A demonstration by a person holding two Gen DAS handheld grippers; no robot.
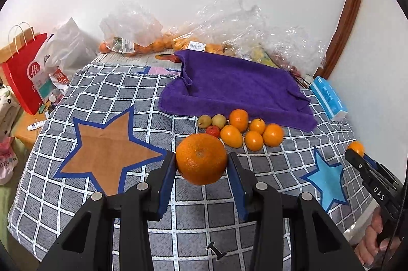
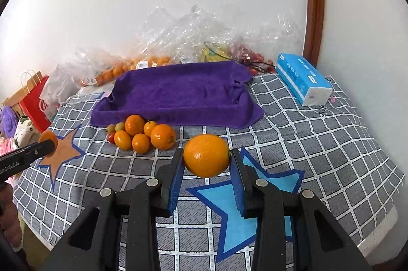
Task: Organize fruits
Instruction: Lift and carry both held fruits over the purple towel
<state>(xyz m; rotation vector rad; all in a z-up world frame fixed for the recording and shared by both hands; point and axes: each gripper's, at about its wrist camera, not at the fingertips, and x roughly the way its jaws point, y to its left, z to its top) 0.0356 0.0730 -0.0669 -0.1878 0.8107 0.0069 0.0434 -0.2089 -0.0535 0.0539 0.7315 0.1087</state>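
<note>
Left gripper [image 1: 201, 163] level, clamping big orange [image 1: 201, 158], right gripper [image 2: 207, 162] level, clamping smaller orange [image 2: 206, 155]

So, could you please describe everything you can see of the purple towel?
The purple towel is a deep violet, fluffy terry cloth draped over something tray-shaped, with raised edges and a sunken, empty middle. Its corners spill onto the checked tablecloth. The loose fruit pile sits against its near edge; plastic bags lie behind it.

Bright, even light; sharp, fisheye-warped, dark-vignetted edges.
</note>
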